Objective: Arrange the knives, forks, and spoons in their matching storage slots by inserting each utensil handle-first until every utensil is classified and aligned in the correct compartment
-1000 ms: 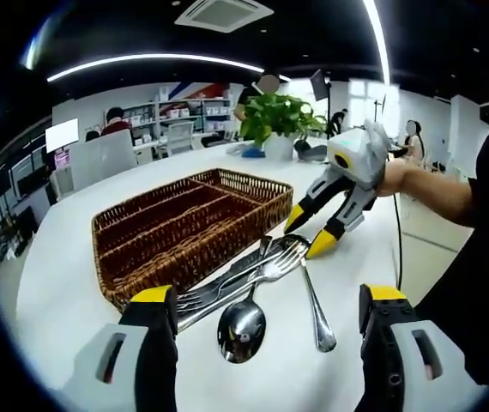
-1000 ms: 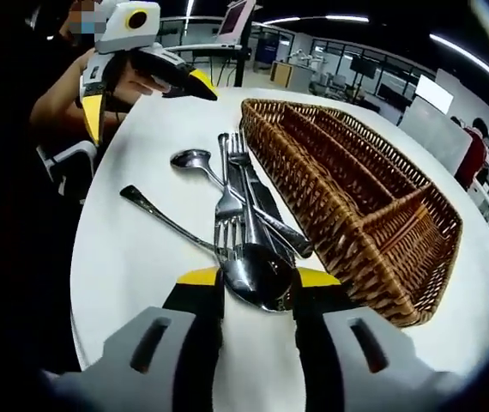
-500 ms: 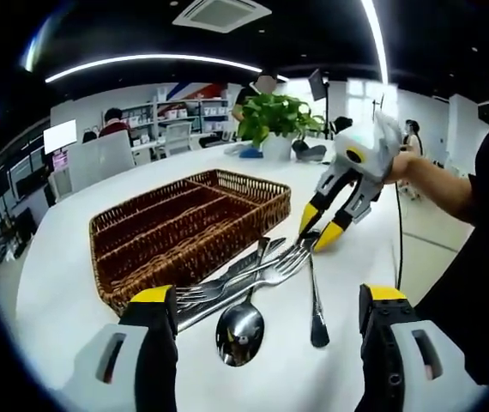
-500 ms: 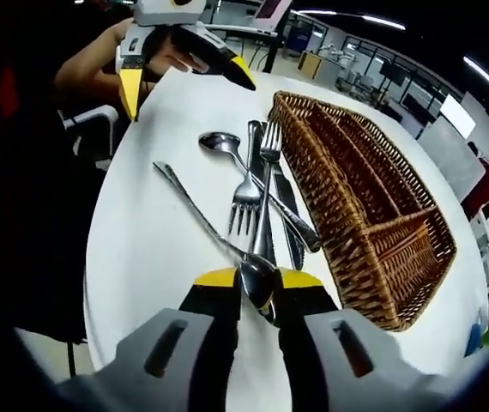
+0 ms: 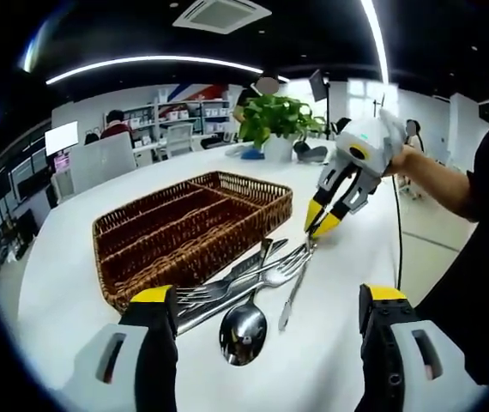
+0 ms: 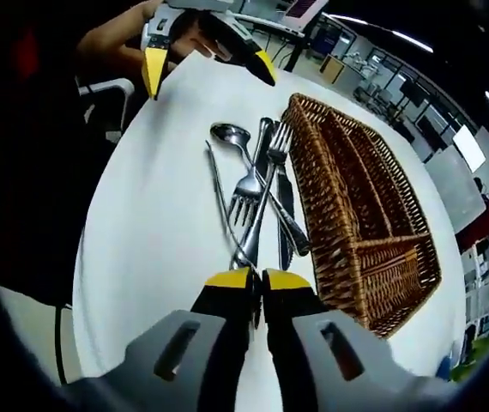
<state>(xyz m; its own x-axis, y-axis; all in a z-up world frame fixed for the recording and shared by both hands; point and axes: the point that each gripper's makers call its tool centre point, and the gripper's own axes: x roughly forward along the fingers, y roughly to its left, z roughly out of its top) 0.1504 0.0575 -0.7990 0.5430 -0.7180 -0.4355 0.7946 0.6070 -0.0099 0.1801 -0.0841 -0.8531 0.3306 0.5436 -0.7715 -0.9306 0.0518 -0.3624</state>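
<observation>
steel forks, spoons and knife lie heaped beside the wicker tray.

1. A round white table stands in an open-plan office under a dark ceiling with a square air vent and long curved strip lights

2. A potted green plant sits at the table's far edge

3. Shelving, office chairs and seated people line the white far wall, with bright windows to the right
</observation>
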